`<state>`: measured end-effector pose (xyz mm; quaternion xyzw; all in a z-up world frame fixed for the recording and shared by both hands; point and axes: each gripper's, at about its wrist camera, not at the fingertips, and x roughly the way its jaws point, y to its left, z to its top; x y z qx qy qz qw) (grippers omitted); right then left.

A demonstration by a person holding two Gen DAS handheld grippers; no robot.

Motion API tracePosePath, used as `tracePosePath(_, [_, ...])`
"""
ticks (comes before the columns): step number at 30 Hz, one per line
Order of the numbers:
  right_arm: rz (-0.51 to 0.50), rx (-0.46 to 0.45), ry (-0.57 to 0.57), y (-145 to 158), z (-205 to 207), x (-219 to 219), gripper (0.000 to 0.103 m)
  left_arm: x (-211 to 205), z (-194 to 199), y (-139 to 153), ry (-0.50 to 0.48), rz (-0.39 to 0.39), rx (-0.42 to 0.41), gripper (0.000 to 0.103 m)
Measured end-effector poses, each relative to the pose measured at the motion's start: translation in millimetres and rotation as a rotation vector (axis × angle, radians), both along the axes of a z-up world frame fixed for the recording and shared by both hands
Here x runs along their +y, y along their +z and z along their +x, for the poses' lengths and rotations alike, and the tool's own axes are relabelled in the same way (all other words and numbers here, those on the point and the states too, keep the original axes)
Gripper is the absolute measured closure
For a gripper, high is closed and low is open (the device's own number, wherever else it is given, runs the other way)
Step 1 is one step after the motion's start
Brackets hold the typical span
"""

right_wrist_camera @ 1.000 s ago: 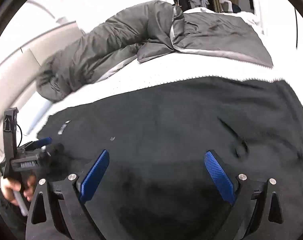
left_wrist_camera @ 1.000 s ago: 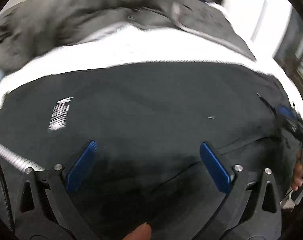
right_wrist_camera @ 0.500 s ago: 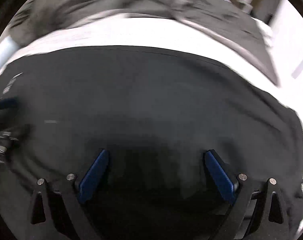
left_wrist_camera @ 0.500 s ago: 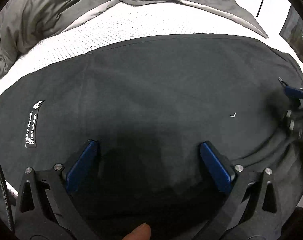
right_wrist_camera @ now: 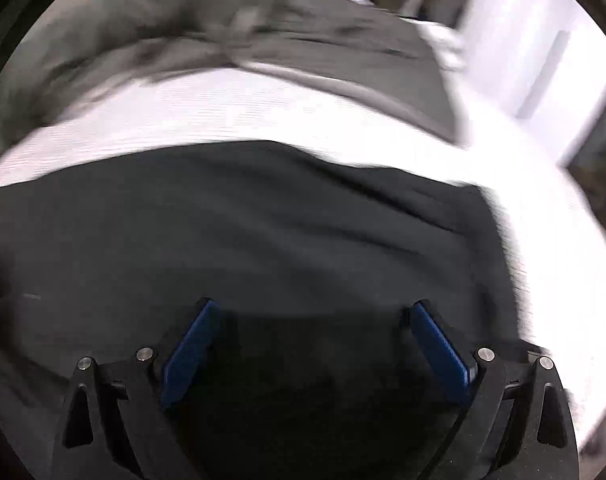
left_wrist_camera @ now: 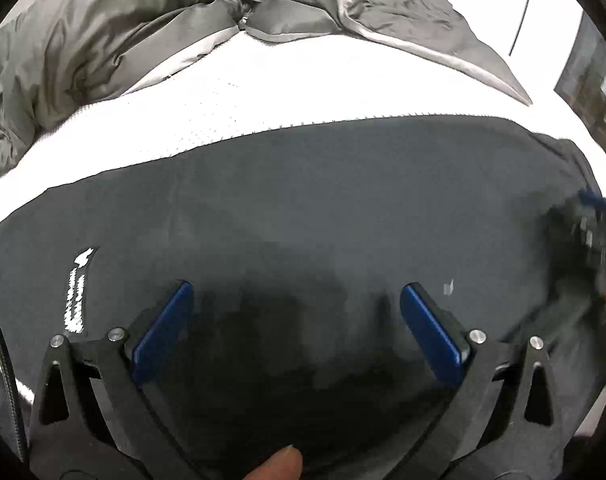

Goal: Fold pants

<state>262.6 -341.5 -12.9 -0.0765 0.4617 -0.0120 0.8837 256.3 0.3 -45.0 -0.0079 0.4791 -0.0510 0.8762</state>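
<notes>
we get bright, even indoor light in both views, and the white bed sheet (left_wrist_camera: 311, 92) is blown out with almost no texture. the black pants (left_wrist_camera: 343, 208) read very dark, detail lost, with a deeper shadow patch between the left gripper (left_wrist_camera: 297, 322) pads. the left wrist view is fairly sharp in the middle, smeared at the right edge. the right wrist view is motion-blurred all over; the grey duvet (right_wrist_camera: 207, 36) is streaked. heavy fisheye bending and a black vignette ring both frames.
</notes>
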Motion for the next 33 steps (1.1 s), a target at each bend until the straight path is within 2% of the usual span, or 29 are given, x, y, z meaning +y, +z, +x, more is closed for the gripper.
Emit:
tracePosePath(1, [0.044, 0.019, 0.065, -2.7, 8.7, 20.9, 0.005, -2.5, 6.5, -3.8, 0.011, -0.002, 0.013, 0.0])
tracePosePath(3, [0.068, 0.061, 0.146, -12.2, 23.9, 51.4, 0.005, -9.3, 21.8, -15.5, 0.009, 0.023, 0.047, 0.0])
tracePosePath(5, [0.024, 0.093, 0.193, -22.6, 35.3, 72.0, 0.005, -14.7, 31.5, -24.7, -0.005, 0.062, 0.068, 0.0])
tracePosePath(6, [-0.016, 0.103, 0.205, -26.4, 39.5, 76.7, 0.005, -14.4, 35.1, -25.9, -0.013, 0.059, 0.074, 0.0])
tracePosePath(8, [-0.025, 0.109, 0.212, -24.3, 47.2, 66.3, 0.005, -6.6, 40.2, -23.6, 0.001, 0.04, 0.081, 0.0])
tracePosePath(9, [-0.034, 0.107, 0.168, -21.9, 51.7, 50.9, 0.005, -0.6, 42.7, -22.9, 0.023, 0.041, 0.084, 0.0])
tracePosePath(11, [-0.107, 0.079, 0.01, -18.2, 61.5, 6.3, 0.005, 17.2, 47.2, -22.0, 0.092, 0.045, 0.087, 0.0])
tracePosePath(13, [-0.122, 0.063, -0.182, -16.7, 67.2, -49.4, 0.004, 34.9, 52.1, -21.2, 0.18, 0.085, 0.086, 0.0])
tracePosePath(15, [0.015, 0.045, -0.233, -10.8, 65.5, -79.8, 0.005, 47.2, 55.3, -20.4, 0.225, 0.072, 0.087, 0.0])
tracePosePath(16, [0.018, 0.039, -0.228, -7.6, 65.5, -79.8, 0.005, 51.8, 55.2, -20.0, 0.241, 0.067, 0.087, 0.0])
tracePosePath(18, [-0.06, 0.024, -0.194, 0.5, 68.1, -58.5, 0.005, 50.2, 55.1, -13.7, 0.266, 0.065, 0.067, 0.001])
tracePosePath(19, [-0.061, 0.015, -0.159, 2.2, 67.3, -51.0, 0.005, 43.4, 53.4, -8.9, 0.266, 0.069, 0.047, 0.001])
tracePosePath(22, [-0.01, 0.018, -0.014, 10.9, 78.3, -4.8, 0.005, 13.7, 57.5, -1.7, 0.158, 0.042, -0.012, 0.001])
tracePosePath(24, [0.035, 0.039, 0.079, 10.6, 91.7, 31.2, 0.005, -5.7, 62.1, -10.5, 0.093, 0.044, 0.016, 0.001])
tracePosePath(27, [0.055, 0.102, 0.177, -1.6, 107.3, 80.0, 0.005, -10.7, 71.2, -27.3, 0.082, 0.052, 0.064, 0.0])
tracePosePath(29, [-0.023, 0.118, 0.198, -10.4, 123.6, 89.7, 0.005, -1.8, 72.1, -27.3, 0.087, 0.034, 0.063, 0.0])
tracePosePath(30, [-0.042, 0.119, 0.198, -12.8, 130.0, 90.8, 0.004, 4.9, 71.7, -26.4, 0.11, 0.056, 0.056, 0.0])
tracePosePath(31, [-0.055, 0.116, 0.172, -12.6, 136.4, 80.3, 0.004, 11.9, 71.6, -26.3, 0.14, 0.073, 0.052, 0.0])
tracePosePath(33, [-0.073, 0.109, 0.087, -11.5, 145.4, 55.0, 0.003, 36.8, 71.7, -27.6, 0.208, 0.042, 0.065, 0.0])
